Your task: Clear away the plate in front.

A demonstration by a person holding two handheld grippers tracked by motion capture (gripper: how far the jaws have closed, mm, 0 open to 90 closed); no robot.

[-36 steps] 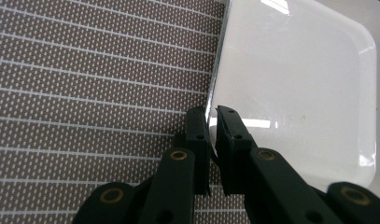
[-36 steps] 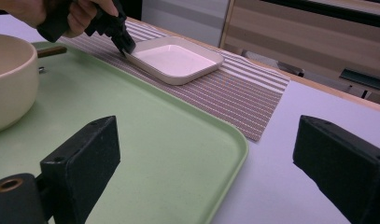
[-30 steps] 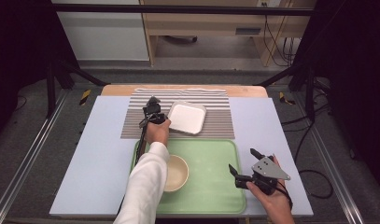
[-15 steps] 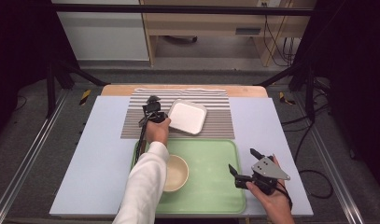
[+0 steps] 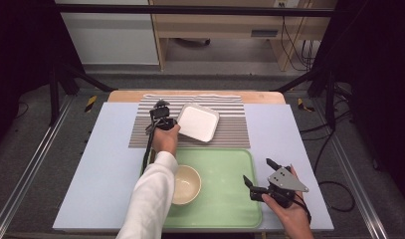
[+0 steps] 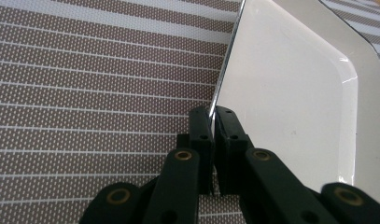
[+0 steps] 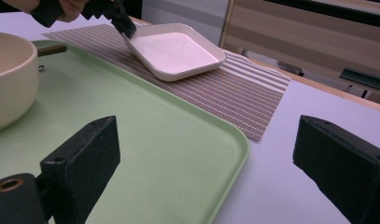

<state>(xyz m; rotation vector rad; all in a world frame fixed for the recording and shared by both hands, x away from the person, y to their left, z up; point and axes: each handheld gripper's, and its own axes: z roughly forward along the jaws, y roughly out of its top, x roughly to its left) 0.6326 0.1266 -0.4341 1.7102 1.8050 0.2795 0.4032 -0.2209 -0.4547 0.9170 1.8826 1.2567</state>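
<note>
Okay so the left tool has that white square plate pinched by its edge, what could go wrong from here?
The left tool grips the white plate only at its thin rim, one side tilted up off the striped mat, so it could slip or swing. Carried toward the green tray, it might bump the cream bowl or the raised tray edge.

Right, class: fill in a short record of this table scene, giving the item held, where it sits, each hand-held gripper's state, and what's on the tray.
Held item: white dish, one edge lifted
Dish location: over striped mat
Left hand-held gripper: shut on dish rim
Right hand-held gripper: open, holding nothing, at tray's right edge
Tray: green, holds a cream bowl
Surface: pale blue table
</note>
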